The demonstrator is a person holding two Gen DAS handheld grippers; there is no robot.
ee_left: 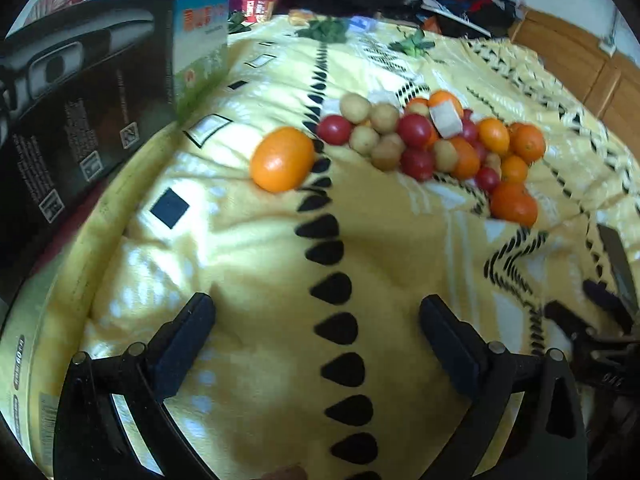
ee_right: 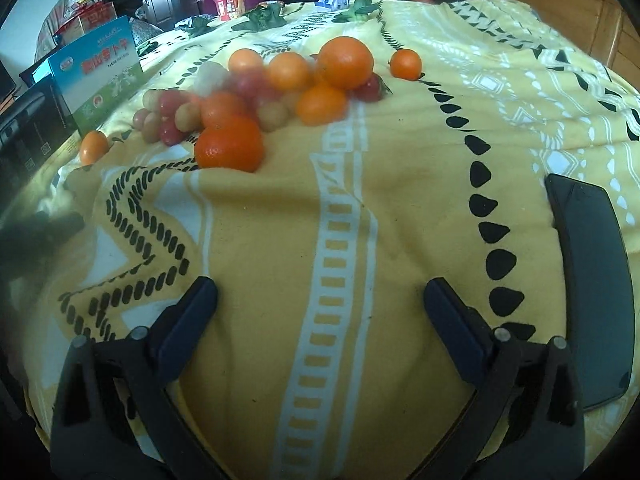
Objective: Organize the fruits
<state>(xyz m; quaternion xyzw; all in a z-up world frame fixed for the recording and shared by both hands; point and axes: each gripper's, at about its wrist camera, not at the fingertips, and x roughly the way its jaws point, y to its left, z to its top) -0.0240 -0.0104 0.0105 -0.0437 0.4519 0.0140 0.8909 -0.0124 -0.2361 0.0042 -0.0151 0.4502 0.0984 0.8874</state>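
A mixed pile of produce (ee_left: 432, 140) lies on the yellow patterned cloth (ee_left: 256, 280): oranges, red tomatoes, small potatoes and a white cube (ee_left: 446, 118). One orange (ee_left: 282, 159) sits apart at the pile's left. My left gripper (ee_left: 316, 320) is open and empty, well short of the pile. In the right wrist view the same pile (ee_right: 272, 92) lies ahead, with a big orange (ee_right: 230, 144) nearest and a small orange (ee_right: 405, 64) apart at the right. My right gripper (ee_right: 320, 300) is open and empty over the cloth (ee_right: 400, 208).
A black box (ee_left: 76, 112) and a blue carton (ee_left: 202, 24) stand at the left. A dark phone (ee_right: 592, 280) lies on the cloth at the right. Green leaves (ee_left: 324, 30) and a red cup (ee_left: 258, 8) lie at the far edge. Clothes are piled behind.
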